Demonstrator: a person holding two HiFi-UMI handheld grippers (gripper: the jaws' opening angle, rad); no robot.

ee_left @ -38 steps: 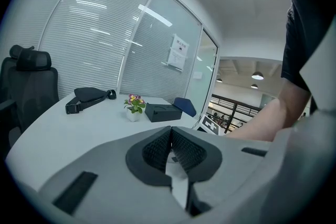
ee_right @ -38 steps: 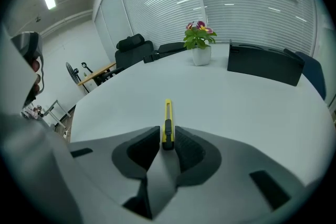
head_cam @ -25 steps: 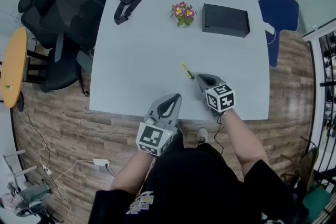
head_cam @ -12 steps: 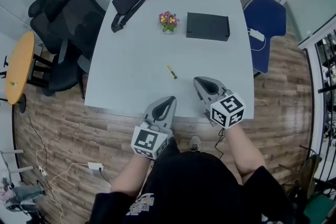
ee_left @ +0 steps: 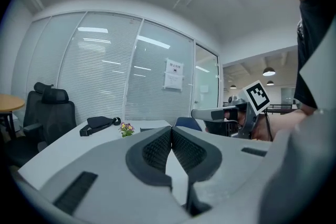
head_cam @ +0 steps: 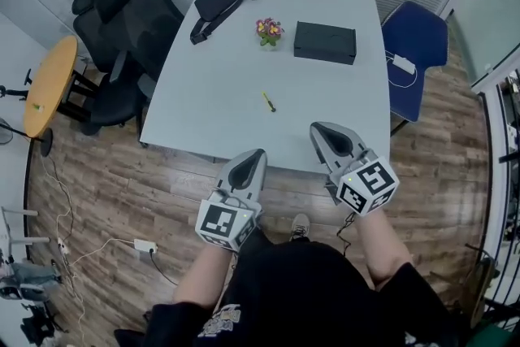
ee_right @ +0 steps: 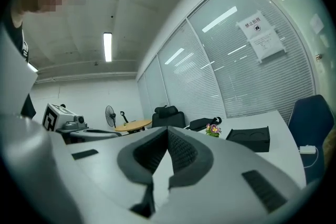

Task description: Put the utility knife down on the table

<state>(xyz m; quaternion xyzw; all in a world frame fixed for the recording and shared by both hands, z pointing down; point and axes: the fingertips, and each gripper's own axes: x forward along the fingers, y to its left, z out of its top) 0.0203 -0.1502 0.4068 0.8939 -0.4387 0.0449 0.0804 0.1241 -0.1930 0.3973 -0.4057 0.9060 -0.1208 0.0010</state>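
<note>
The knife (head_cam: 268, 101) lies on the table (head_cam: 219, 93), apart from both grippers. The left gripper (head_cam: 257, 153) and right gripper (head_cam: 317, 128) are pinched together, empty.

Yellow utility knife (head_cam: 267, 101) lying flat mid-table (head_cam: 211, 93)

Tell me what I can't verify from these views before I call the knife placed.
- utility knife: too small in the head view to tell if the blade is out.
- Same knife: not in either gripper view; the left gripper and right gripper bodies block the near table.
- blue chair: seat partly behind the table edge, head view.
</note>
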